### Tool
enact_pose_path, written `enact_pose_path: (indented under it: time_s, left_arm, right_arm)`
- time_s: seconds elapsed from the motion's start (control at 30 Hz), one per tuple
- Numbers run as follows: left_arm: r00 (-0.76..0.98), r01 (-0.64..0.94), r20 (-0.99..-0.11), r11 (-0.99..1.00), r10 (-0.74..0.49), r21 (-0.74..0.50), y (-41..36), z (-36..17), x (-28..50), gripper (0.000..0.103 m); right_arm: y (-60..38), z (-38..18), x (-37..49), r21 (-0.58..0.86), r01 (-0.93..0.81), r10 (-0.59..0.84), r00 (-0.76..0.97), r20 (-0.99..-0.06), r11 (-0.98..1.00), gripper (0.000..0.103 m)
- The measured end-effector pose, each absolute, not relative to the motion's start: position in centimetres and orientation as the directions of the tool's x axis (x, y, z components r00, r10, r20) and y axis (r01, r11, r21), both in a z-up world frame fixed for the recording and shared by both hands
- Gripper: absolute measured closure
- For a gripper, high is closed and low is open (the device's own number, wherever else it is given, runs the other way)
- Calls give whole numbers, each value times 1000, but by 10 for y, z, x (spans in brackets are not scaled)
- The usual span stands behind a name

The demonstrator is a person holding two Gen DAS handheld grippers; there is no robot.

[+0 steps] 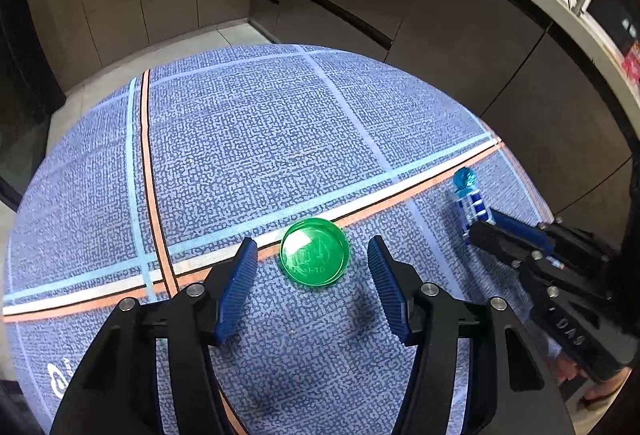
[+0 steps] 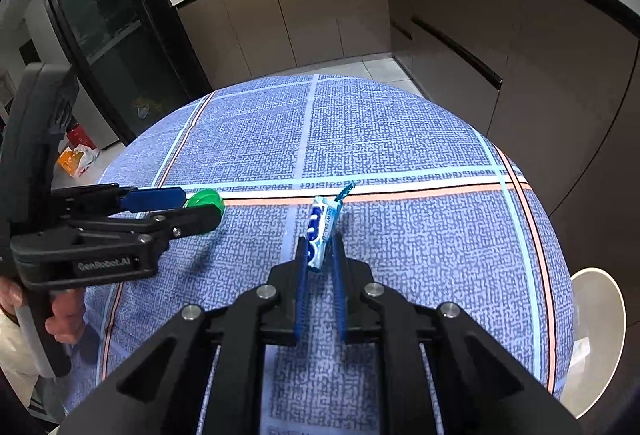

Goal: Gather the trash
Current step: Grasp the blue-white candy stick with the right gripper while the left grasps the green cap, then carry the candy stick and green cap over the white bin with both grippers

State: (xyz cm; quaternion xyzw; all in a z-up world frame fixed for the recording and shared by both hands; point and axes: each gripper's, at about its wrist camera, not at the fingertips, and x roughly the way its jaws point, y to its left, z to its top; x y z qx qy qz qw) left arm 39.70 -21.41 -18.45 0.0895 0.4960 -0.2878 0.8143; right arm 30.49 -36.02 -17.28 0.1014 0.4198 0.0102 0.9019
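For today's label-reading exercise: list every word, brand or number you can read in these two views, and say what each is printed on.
"GenRobot.AI": side of the left gripper.
"DAS": body of the right gripper.
Candy wrapper: blue lettering, too curled to read.
Green lid: embossed marks, unclear.
Tablecloth logo: cut off, unreadable.

tablecloth (image 1: 260,123): woven cloth, matt | lid (image 1: 314,251): glossy translucent plastic | wrapper (image 2: 321,227): shiny foil
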Motion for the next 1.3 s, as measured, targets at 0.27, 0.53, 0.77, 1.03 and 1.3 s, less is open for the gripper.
enact_pose_path:
  time_s: [0.27, 0.53, 0.77, 1.03, 1.3]
  left_arm:
    - [400, 571, -863, 821, -308, -28, -227, -189, 386, 69]
    - [386, 573, -857, 817, -343, -69, -217, -181, 375, 69]
    - [404, 620, -819, 781, -407, -82, -222, -139, 343, 69]
    - [390, 698, -786, 711, -480, -87, -258, -108, 303, 69]
    - [338, 772, -774, 628, -535, -97, -312, -101, 268, 69]
  right_arm:
    - [-367, -167, 291, 206, 68, 110, 661, -742, 976, 90]
    - [-375, -152, 270, 208, 69, 104, 690, -716, 976, 91]
    - [-385, -132, 243, 218, 87, 88, 727, -681, 972, 91]
    - [-418, -117, 199, 232, 149, 37, 765, -643, 961, 91]
    - [-465, -116, 147, 259, 260, -43, 777, -628, 930, 91]
